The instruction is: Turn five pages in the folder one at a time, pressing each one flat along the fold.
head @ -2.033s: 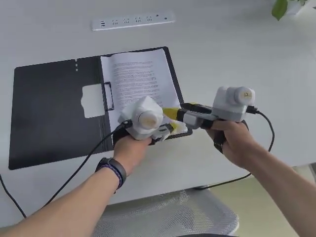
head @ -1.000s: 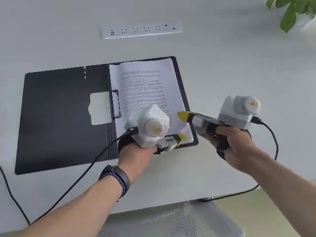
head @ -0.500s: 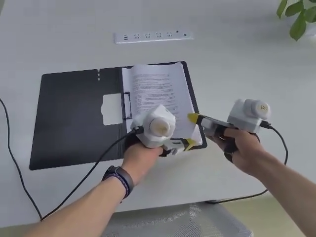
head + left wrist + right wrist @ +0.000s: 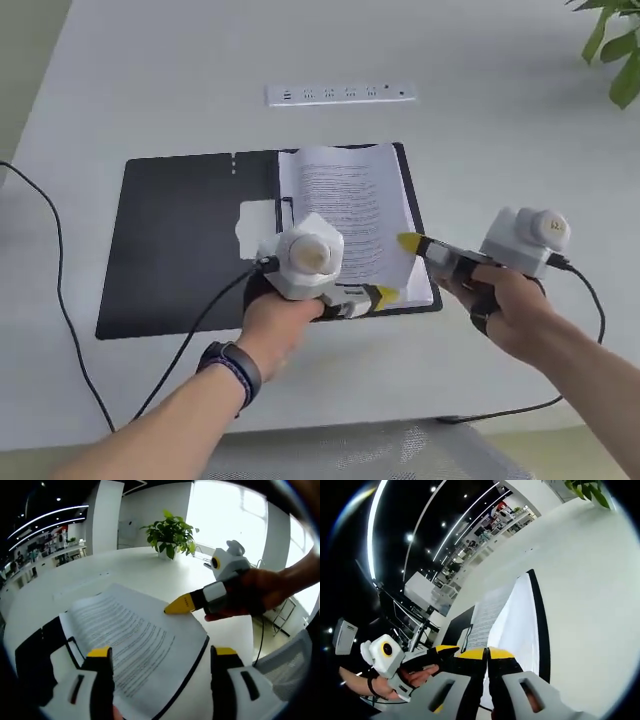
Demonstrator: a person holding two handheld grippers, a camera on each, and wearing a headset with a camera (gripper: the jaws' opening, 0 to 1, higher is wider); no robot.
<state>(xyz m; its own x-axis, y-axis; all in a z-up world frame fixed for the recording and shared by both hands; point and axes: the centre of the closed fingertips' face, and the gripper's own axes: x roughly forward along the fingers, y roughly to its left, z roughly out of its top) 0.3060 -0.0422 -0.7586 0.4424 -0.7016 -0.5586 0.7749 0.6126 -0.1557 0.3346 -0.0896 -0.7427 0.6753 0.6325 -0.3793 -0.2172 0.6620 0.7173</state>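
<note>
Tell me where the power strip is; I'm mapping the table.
In the head view, the power strip lies on the table beyond the open folder's far edge, apart from it.

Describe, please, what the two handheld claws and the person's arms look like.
The left claw and right claw have white boxy bodies, grey jaws and yellow tips. A black cable trails from each. The left wrist wears a dark wristband.
</note>
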